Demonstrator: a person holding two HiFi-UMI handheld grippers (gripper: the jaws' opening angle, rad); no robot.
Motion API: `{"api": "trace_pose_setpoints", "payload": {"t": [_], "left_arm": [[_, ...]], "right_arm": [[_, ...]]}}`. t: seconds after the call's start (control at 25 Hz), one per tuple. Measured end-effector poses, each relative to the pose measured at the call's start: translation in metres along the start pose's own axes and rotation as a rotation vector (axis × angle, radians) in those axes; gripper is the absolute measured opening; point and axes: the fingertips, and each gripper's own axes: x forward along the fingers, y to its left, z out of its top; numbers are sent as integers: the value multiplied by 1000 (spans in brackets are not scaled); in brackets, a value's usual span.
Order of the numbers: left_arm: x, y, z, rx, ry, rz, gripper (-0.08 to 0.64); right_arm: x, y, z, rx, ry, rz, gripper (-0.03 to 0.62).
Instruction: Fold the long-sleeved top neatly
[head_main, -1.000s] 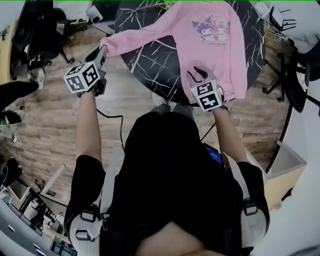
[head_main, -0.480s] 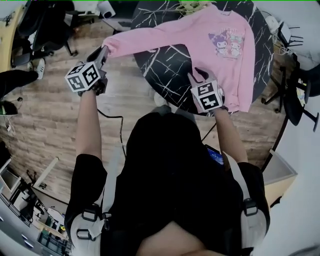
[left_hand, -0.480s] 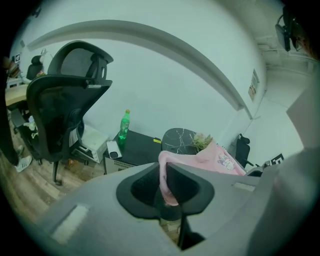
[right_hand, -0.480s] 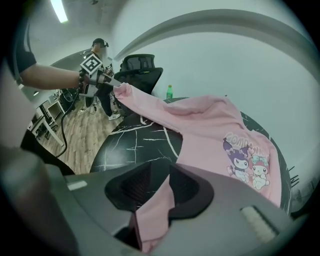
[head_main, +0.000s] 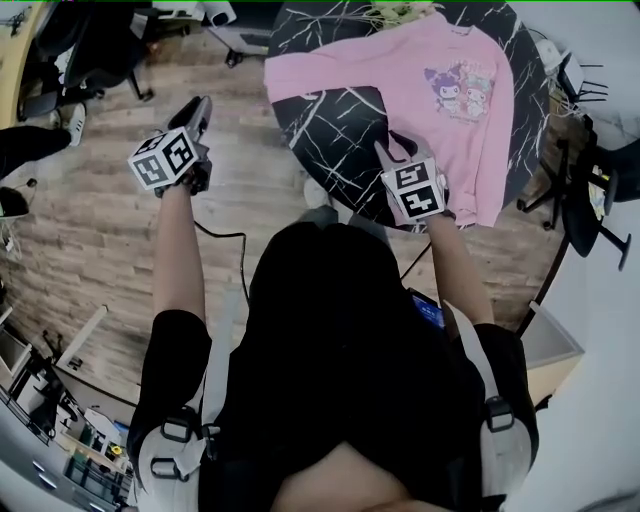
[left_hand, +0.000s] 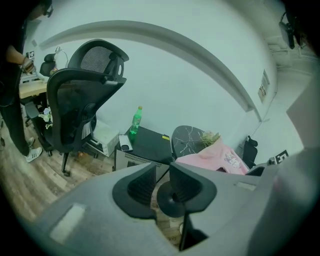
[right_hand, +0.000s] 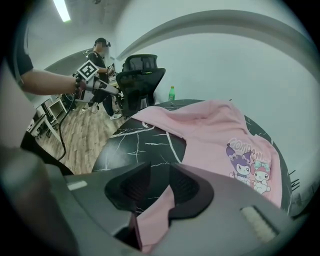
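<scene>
Seen from above, a pink long-sleeved top (head_main: 445, 105) with a cartoon print lies spread on a round black table (head_main: 330, 135) veined in white, in the upper right of the frame. One sleeve (head_main: 320, 75) stretches left across the tabletop, with its cuff at the table's left edge.

The right gripper (head_main: 392, 148) is at the table's near edge, right of centre. Its jaws are clamped on the edge of the top nearest the person. In the right gripper view, pink cloth runs between the two dark pads and bunches below them.

The left gripper (head_main: 201, 108) is in the upper left, over the wooden floor (head_main: 100, 230), well apart from the sleeve. Its jaws have just been opening. In the left gripper view they stand slightly apart with nothing between them. Beyond them are a black office chair (left_hand: 75, 95) and a green bottle (left_hand: 135, 120).
</scene>
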Motion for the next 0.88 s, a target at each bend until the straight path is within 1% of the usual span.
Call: {"api": "trace_pose_setpoints", "payload": {"t": [0.08, 0.2, 0.4, 0.48, 0.64, 0.8, 0.88], "left_arm": [[1, -13, -7, 19, 16, -27, 90], [7, -44, -18, 58, 47, -76, 90], [28, -118, -45, 120, 106, -199, 91], [34, -145, -57, 147, 131, -235, 91], [41, -188, -75, 194, 167, -271, 91], [43, -230, -88, 239, 189, -296, 91], [44, -255, -101, 265, 209, -323, 91]], "right_arm": [[-1, 1, -3, 1, -1, -1, 126], [-6, 2, -14, 20, -4, -7, 126], [-24, -2, -44, 54, 3, -26, 126], [-32, -4, -58, 65, 11, -34, 126], [-54, -11, -85, 79, 14, -49, 126], [-74, -27, -106, 101, -6, -56, 126], [-81, -34, -117, 109, -11, -54, 126]]}}
